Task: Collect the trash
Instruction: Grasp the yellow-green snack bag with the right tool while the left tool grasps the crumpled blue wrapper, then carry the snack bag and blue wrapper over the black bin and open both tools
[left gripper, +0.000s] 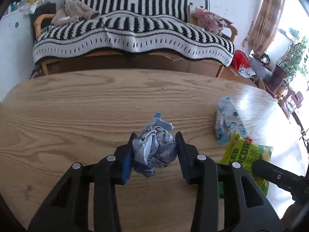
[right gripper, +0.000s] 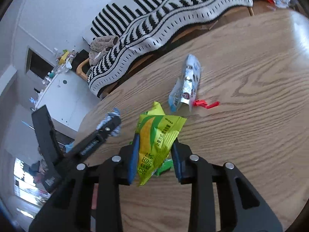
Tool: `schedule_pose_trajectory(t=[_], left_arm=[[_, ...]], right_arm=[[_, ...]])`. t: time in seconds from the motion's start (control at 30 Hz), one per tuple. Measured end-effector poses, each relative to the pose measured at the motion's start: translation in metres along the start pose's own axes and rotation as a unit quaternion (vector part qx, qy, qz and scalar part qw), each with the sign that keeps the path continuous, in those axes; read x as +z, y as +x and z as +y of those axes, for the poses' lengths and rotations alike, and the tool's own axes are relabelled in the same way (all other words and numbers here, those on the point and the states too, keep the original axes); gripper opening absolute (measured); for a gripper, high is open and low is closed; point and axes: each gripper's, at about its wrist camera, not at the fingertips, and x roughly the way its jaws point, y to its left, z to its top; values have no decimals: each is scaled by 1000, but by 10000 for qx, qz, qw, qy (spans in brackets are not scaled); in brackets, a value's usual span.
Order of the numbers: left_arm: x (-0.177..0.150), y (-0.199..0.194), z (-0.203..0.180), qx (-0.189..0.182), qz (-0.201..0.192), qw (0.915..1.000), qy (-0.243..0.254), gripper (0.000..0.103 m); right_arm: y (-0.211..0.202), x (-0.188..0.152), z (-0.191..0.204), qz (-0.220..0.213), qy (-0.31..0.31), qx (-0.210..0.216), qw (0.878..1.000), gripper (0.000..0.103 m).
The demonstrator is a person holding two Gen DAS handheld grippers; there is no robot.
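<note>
A crumpled blue-and-white paper wad [left gripper: 155, 147] sits between the pads of my left gripper [left gripper: 156, 138], which is shut on it over the wooden table [left gripper: 81, 104]. My right gripper [right gripper: 155, 141] is shut on a yellow-green corn snack bag [right gripper: 156, 139], whose bottom hangs below the fingers. The same bag [left gripper: 249, 154] shows at the right of the left wrist view, with a right finger [left gripper: 270, 171] across it. The left gripper [right gripper: 114, 123] and its wad [right gripper: 113, 116] appear at the left in the right wrist view. A silver-blue wrapper [right gripper: 186, 85] [left gripper: 227, 121] and a red scrap [right gripper: 205, 104] lie on the table.
A small green wrapper [right gripper: 164, 168] shows under the held bag. Behind the table stands a sofa under a black-and-white striped blanket [left gripper: 133, 31]. A red bag [left gripper: 240, 59] and scattered papers lie on the floor at the right. A white cabinet [right gripper: 63, 96] stands at the left.
</note>
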Motion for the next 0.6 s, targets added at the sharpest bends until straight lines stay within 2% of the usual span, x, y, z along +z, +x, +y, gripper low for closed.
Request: schedule_pose_trajectory(t=[0.13, 0.23, 0.37, 0.6], left_arm=[[-11, -42, 4, -44, -138, 9995, -294, 40], [-31, -62, -4, -54, -112, 9995, -302, 40], [-58, -82, -31, -61, -64, 10000, 21, 40], [-96, -110, -115, -455, -150, 9962, 721, 40]], right_arm=[[-44, -6, 0, -235, -188, -59, 9995, 31], [-80, -13, -7, -409, -236, -129, 9988, 31], [-129, -27, -26, -594, -297, -393, 9970, 31], [-230, -52, -80, -978, -328, -1171, 9877, 31]])
